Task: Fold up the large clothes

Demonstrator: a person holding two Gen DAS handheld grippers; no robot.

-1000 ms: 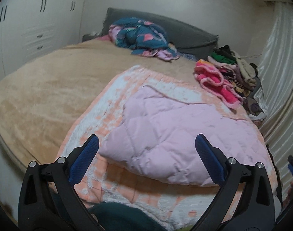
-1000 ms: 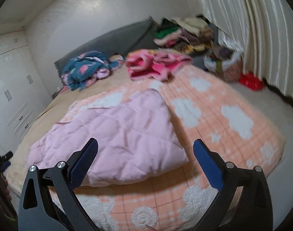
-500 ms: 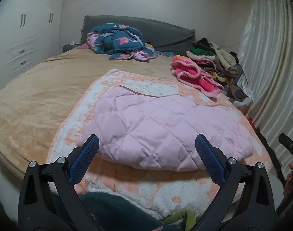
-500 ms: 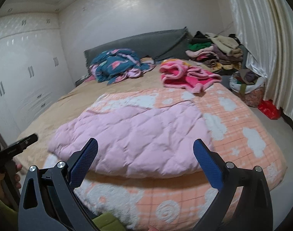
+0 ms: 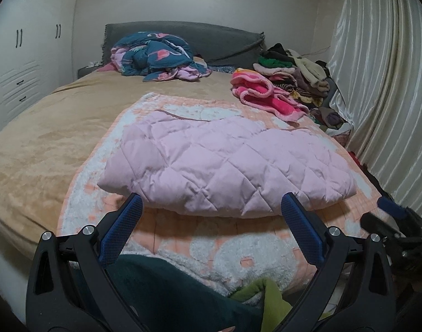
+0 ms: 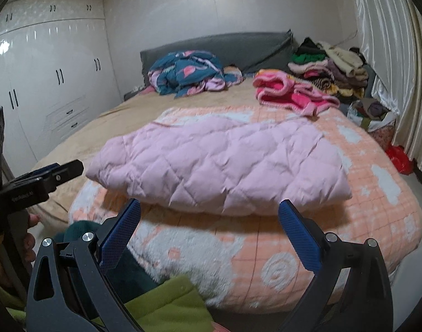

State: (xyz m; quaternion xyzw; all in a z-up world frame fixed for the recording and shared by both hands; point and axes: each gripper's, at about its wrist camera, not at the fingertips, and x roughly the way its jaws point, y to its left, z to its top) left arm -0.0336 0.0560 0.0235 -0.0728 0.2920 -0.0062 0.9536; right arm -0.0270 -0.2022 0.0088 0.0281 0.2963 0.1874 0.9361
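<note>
A pink quilted coat (image 5: 224,163) lies folded flat on an orange-and-white blanket (image 5: 238,251) at the near end of the bed; it also shows in the right wrist view (image 6: 224,163). My left gripper (image 5: 212,210) is open and empty, held back from the bed's near edge, in front of the coat. My right gripper (image 6: 209,213) is open and empty, also short of the coat. The left gripper shows at the left edge of the right wrist view (image 6: 44,177); the right gripper shows at the right edge of the left wrist view (image 5: 391,218).
A blue patterned bundle (image 5: 155,55) lies by the grey headboard (image 5: 224,41). A pink fleece garment (image 5: 266,96) and a stack of clothes (image 5: 294,69) sit at the far right. White wardrobes (image 6: 44,83) stand left, curtains (image 5: 377,83) right. Dark green and lime clothing (image 6: 161,298) is below the grippers.
Both grippers have pulled back and lowered from over the coat to the foot of the bed. They stay open. The coat lies unchanged.
</note>
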